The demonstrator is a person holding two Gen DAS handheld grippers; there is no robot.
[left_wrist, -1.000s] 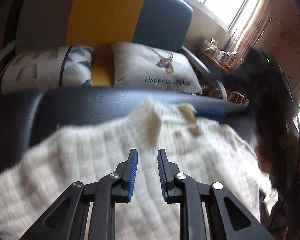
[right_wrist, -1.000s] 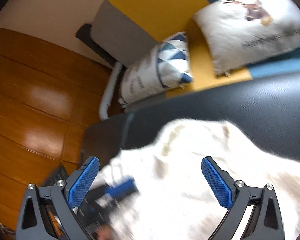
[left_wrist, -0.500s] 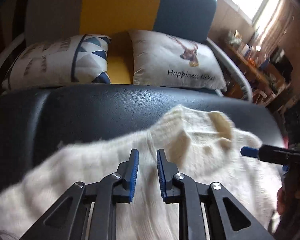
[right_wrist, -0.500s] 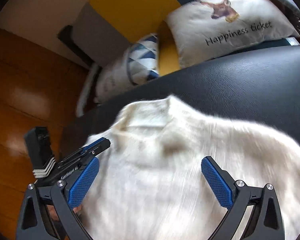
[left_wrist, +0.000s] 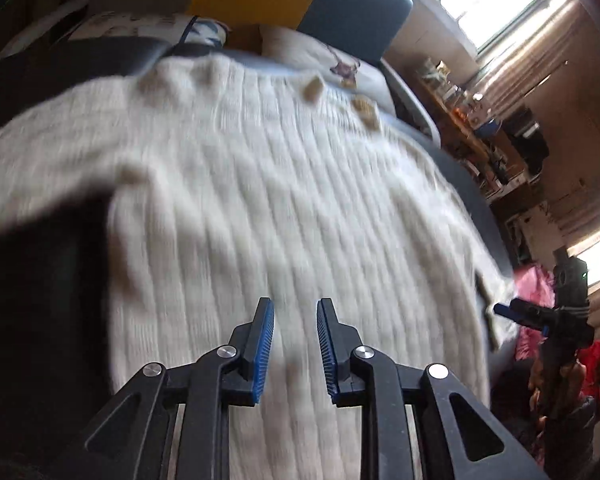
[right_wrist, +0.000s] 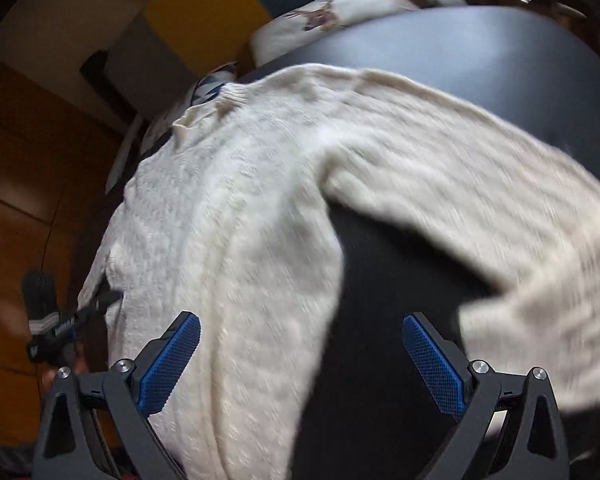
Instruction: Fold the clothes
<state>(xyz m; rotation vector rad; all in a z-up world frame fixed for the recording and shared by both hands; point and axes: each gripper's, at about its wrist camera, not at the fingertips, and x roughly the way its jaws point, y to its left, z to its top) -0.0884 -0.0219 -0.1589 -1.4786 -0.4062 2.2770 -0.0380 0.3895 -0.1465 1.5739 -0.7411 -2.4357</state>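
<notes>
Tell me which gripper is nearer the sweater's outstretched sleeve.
Right. The right gripper is open beside the sleeve, over bare black table. The left gripper hovers over the sweater body, slightly open.

Sweater point(left_wrist: 284, 184) blurred (hem cut off); cushions point(left_wrist: 324, 60) partly hidden.

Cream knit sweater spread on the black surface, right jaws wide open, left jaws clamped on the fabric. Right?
One error: the left gripper is not clamped. The left wrist view shows its jaws slightly apart with nothing between them, above the sweater. The right gripper is wide open, and the sweater lies on the black surface.
</notes>
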